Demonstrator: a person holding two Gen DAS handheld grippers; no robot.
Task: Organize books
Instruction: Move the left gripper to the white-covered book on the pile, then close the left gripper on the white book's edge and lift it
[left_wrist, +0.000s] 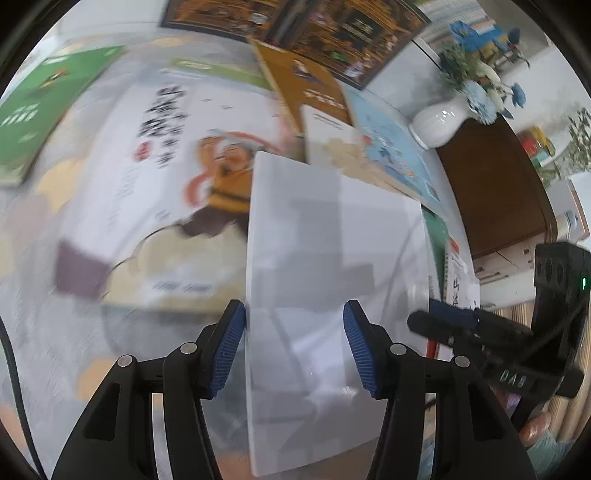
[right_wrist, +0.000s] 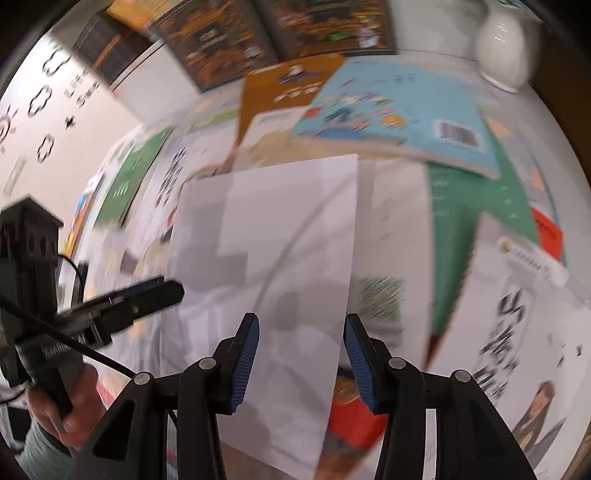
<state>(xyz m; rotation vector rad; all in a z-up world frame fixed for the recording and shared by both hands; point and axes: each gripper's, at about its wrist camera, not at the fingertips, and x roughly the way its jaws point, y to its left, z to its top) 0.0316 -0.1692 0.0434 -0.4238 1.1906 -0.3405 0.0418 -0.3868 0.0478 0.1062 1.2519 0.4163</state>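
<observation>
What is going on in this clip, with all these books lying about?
A person holds a pair of tongs in each hand above a table strewn with books. A plain white book stands between the fingers of the left tongs and also between those of the right tongs; whether the pads press it is unclear through the blur. Behind it lie a light blue illustrated book, an orange-brown book and a white ceramic vase.

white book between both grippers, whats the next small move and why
Probably carry it on toward the vase side and set it down. The white book sits between the pads of the left gripper and right gripper, lifted over scattered books, with the blue book stacked just beyond.
</observation>
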